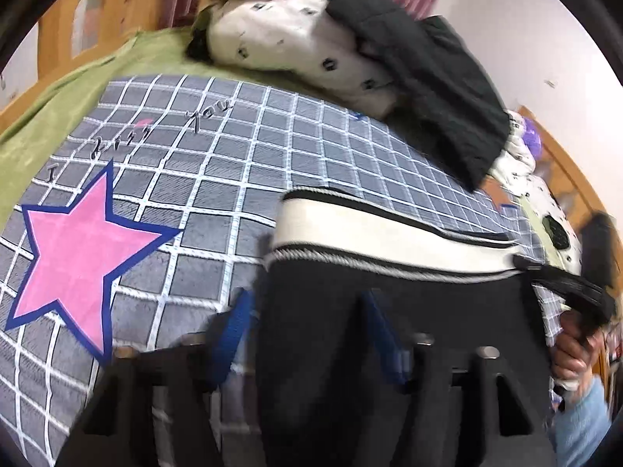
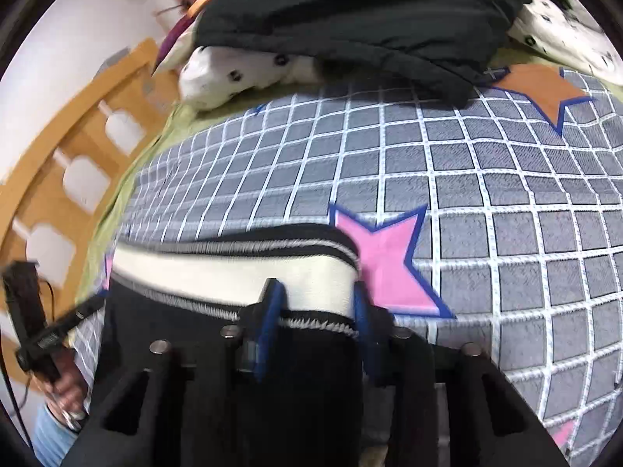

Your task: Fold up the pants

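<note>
1. Right now you have the black pants [image 1: 350,350] by the waist end, one gripper at each side of the cream waistband [image 1: 373,233], held over the grey checked bedspread [image 1: 218,171].
2. Your left gripper [image 1: 307,334] has its blue fingers [image 1: 241,319] set on either side of a bunch of the black cloth just under the waistband; it looks clamped on the pants, though the blur hides the pads.
3. Your right gripper [image 2: 317,311] is closed on the other end of the waistband [image 2: 233,272], with the fingers [image 2: 272,311] straddling the zigzag-stitched lower edge beside the pink star [image 2: 385,260].
4. Keep both grips firm. Thick ribbed elastic probably slips out of narrow jaws if you ease off.
5. Hold the two grippers level with each other and apart enough that the waistband is taut and straight, so the legs hang or lie without a twist.
6. Lay the waist down on the open squares of the bedspread, well short of the dark jacket [image 2: 358,11] and the spotted white quilt [image 1: 296,39] at the far side.
7. Line the waistband up with a white grid line as a guide, then lower both ends together.
8. Watch the legs below; they are out of view, so you cannot tell yet whether they are stacked neatly.
</note>
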Demonstrator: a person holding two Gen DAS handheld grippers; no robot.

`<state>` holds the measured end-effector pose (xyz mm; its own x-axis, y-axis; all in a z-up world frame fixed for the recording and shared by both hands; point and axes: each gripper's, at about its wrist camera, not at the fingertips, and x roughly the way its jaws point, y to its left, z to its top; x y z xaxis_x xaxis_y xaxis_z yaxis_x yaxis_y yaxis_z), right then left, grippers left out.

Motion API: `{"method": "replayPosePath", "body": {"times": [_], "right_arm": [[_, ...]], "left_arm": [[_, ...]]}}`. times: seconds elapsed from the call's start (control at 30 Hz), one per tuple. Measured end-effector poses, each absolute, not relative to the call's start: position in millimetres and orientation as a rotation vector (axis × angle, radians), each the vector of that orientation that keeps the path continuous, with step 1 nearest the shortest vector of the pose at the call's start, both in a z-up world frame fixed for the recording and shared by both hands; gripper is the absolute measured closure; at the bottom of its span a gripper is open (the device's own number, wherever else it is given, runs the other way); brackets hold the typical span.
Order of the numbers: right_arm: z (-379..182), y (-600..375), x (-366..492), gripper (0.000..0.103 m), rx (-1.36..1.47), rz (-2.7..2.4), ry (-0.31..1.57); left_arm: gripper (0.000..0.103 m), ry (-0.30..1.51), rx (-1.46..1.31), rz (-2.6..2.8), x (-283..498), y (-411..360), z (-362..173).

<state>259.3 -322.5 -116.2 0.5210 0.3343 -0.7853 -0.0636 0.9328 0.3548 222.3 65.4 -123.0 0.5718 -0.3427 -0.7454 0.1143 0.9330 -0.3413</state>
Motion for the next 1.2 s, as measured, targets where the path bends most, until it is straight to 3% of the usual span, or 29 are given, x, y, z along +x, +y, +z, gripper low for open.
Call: {"method": "replayPosePath", "body": {"times": [0.03, 0.1, 0.2, 0.23, 0.27, 0.33, 0.4, 0.5, 0.6, 0.67, 0.87, 1.2], "right_arm": [[-103, -325, 253, 0.086, 0.311, 0.285, 0.921], [-79, -328, 234, 0.087, 0.329, 0.367, 0.786], [-91, -310, 234, 0.085, 0.154, 0.268, 0.831], [-106, -303, 240, 0.08, 0.086, 0.225, 0.883], [-123, -299, 248, 0.079, 0.04, 0.184, 0.94], [-117, -304, 249, 0.073, 0.081, 0.174, 0.927], [-91, -300, 248, 0.071, 0.078, 0.171, 0.862], [-73, -281, 243, 0.067, 0.065, 0.227, 0.746], [-110, -254, 251, 0.068, -0.041, 0.247, 0.858], [-132, -243, 251, 0.068, -0.134, 0.206, 0.836], [-129, -257, 255, 0.068, -0.04, 0.237, 0.853], [-121, -247, 231, 0.061, -0.13, 0.184, 0.824]], "left_arm": [[0.085, 0.909, -0.278, -0.287, 223, 67, -121], [0.086, 0.844, -0.258, -0.296, 217, 65, -114], [0.086, 0.841, -0.191, -0.263, 218, 55, -112], [0.084, 0.819, -0.143, -0.237, 216, 49, -109], [0.08, 0.794, -0.101, -0.213, 213, 45, -104], [0.054, 0.731, 0.001, -0.19, 207, 35, -91], [0.046, 0.684, 0.028, -0.235, 207, 28, -82], [0.046, 0.716, 0.027, -0.284, 226, 9, -85], [0.051, 0.852, 0.073, -0.292, 245, -5, -120], [0.05, 0.824, 0.121, -0.274, 241, -10, -131], [0.05, 0.832, 0.104, -0.287, 240, -7, -128], [0.05, 0.869, 0.081, -0.272, 199, -1, -126]]}}
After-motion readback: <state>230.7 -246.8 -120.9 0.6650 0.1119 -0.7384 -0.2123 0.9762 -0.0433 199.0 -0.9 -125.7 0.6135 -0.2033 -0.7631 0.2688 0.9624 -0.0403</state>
